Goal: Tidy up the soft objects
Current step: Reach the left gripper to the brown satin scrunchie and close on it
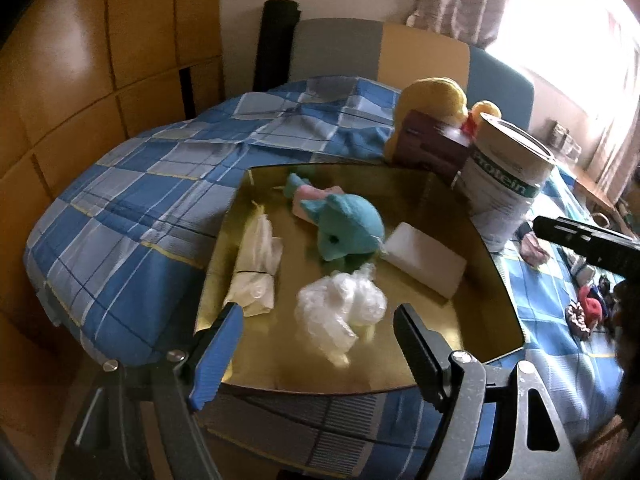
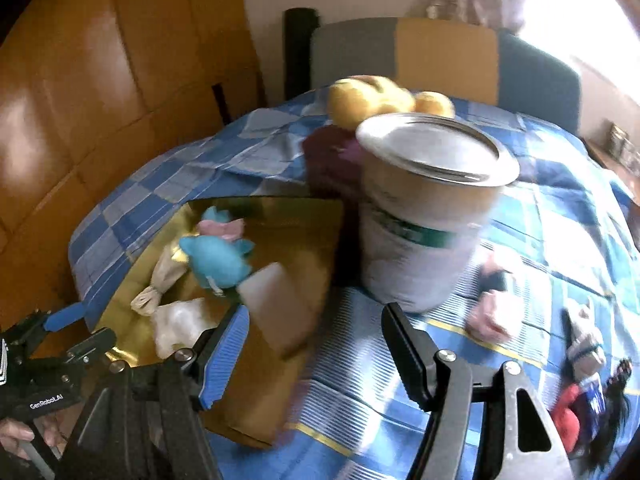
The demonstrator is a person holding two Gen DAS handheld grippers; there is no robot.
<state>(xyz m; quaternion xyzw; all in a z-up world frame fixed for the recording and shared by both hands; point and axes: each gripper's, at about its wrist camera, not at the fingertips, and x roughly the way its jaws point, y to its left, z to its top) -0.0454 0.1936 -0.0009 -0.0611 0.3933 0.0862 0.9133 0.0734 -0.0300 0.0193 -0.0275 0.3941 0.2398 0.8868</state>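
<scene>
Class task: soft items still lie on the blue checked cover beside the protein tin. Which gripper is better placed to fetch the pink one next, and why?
Right, probably. The right gripper is open over the cover, with the pink item just beyond its fingertips beside the tin. The left gripper is open over the gold tray, facing things already in it.

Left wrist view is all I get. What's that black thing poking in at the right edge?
Observer: That's the right gripper. Its fingers are open and hold nothing.
Operator: What is it aimed at?
Observer: The can, which stands upright on the blanket just ahead of those fingers.
Operator: And who is holding my side?
Observer: A hand is wrapped around the left gripper's handle, at the lower left of the right wrist view.
</scene>
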